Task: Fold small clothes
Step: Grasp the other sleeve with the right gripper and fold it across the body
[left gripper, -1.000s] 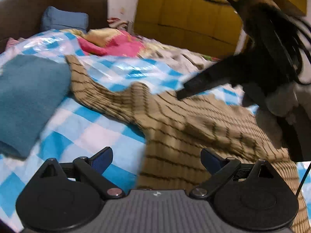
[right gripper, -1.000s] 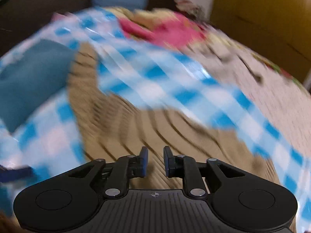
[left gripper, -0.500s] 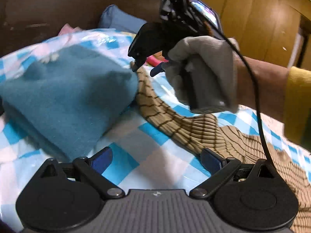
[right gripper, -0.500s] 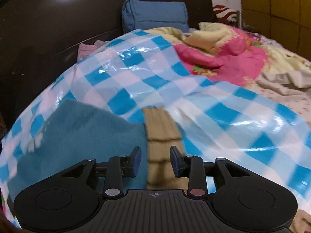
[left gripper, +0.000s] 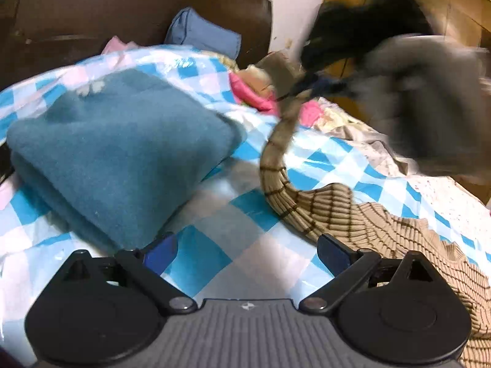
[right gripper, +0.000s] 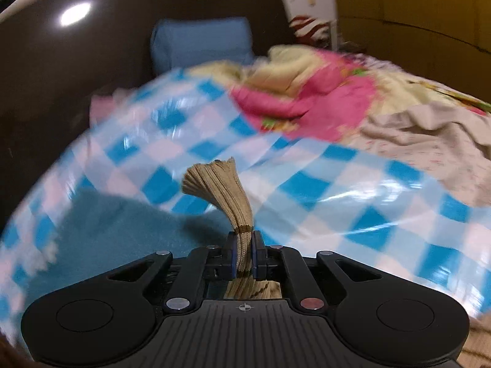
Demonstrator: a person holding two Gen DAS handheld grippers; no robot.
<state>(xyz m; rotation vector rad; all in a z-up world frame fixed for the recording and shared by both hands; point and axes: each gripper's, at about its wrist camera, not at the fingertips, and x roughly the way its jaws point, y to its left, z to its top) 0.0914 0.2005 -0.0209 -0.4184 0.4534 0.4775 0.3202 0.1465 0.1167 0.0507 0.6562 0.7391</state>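
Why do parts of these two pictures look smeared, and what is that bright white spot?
Left wrist view: the right gripper and gloved hand are motion-blurred, while the teal folded cloth stays sharp. Right wrist view: the checkered sheet streaks, the pinched tan sleeve looks crisp, and lamp glare shines off the dark headboard.

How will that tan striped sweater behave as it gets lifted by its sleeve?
Probably floppy: the tan striped sweater hangs in a limp curve from the right tool, its body trailing on the checkered sheet. The ribbed knit bunches between the pads, so it likely grips well rather than slipping.
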